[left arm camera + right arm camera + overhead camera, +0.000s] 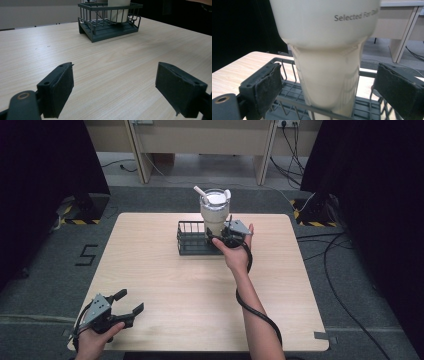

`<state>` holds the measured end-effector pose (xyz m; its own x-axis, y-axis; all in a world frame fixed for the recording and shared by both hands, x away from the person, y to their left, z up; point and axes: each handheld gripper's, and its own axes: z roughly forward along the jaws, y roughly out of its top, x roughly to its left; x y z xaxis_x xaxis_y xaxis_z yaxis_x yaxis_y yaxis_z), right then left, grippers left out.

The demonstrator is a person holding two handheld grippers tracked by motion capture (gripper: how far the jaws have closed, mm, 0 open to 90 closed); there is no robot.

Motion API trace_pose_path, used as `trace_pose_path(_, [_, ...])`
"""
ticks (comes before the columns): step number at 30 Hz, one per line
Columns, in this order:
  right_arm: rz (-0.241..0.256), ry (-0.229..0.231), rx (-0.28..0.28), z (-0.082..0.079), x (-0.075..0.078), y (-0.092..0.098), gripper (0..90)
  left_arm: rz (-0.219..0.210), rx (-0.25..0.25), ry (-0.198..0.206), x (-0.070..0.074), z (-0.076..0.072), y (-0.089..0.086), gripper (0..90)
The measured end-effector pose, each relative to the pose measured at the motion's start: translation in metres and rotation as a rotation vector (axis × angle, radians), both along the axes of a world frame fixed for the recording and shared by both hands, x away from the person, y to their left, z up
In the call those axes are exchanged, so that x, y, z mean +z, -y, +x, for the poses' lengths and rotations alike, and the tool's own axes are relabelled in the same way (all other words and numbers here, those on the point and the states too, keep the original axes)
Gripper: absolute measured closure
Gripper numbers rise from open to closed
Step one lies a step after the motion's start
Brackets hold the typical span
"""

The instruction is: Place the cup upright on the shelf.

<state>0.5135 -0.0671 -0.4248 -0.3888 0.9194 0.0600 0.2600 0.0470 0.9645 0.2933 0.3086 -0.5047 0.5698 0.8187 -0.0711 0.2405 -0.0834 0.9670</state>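
At the far middle of the table (165,285), item one: a cream tumbler (215,212) standing upright in the right-hand end of a dark wire rack (192,239), its narrow foot down between the wires and its wide upper body rising well above the rack's rim.

Item two, the lid: clear, with a white straw or stirrer (201,194) leaning out of it to the left.

Item three, my right gripper (223,234): just beside the tumbler on its right and near side. In the right gripper view the jaws stand apart, one on each side of the tumbler's tapered foot (328,82), and neither pad (267,87) visibly touches it. I read it as released, bracketing the cup but not clamped. The tumbler's long axis is vertical and lies dead ahead between the pads, so the coming squeeze, as I judge it, would close across the narrow foot and the lift would go straight up out of the rack.

Item four, my left gripper (126,301): at the near left corner, jaws spread wide over bare wood, holding nothing, well apart from the rack. The right hand is far the nearer.

Legible writing: grey print on the tumbler's upper body, "Selected For Dai", the rest running off round the curve. No brand that I can make out.
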Motion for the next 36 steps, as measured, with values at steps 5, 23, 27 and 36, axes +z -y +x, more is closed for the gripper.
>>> trace_pose_path(5, [-0.010,-0.005,-0.006,-0.007,0.001,0.008,8.8,0.000,-0.001,0.000,0.000,0.000,0.001,14.5])
trace_pose_path(23, [-0.029,-0.012,-0.027,-0.035,0.003,0.046,10.1,0.002,0.000,-0.006,-0.001,0.000,0.002,14.5])
trace_pose_path(27, [-0.056,-0.012,-0.040,-0.042,0.001,0.054,10.5,0.001,0.002,-0.006,-0.001,0.000,0.002,14.5])
trace_pose_path(36, [-0.058,-0.014,-0.064,-0.053,-0.003,0.069,11.4,0.006,0.002,-0.007,-0.001,0.000,0.002,14.5])
